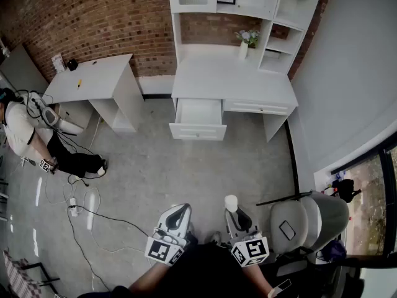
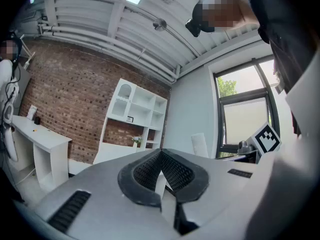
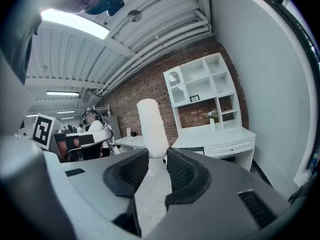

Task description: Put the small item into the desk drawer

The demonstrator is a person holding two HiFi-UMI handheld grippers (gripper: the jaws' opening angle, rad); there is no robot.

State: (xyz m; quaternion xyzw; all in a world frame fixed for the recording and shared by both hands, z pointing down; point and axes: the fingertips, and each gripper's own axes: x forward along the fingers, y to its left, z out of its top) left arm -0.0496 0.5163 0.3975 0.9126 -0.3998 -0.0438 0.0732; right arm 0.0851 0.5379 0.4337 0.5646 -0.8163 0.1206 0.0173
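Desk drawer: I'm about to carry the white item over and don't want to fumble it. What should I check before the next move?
1. Desk drawer pulled open: ok.
2. White cylinder clamped in right hand-held gripper: ok.
3. Left hand-held gripper free: ok, jaws together, nothing between.
4. Floor toward the desk: ok; cables lie off to the left.
5. Drawer within reach: not ok, it is still across the floor.
6. Grip firmness: cannot tell.
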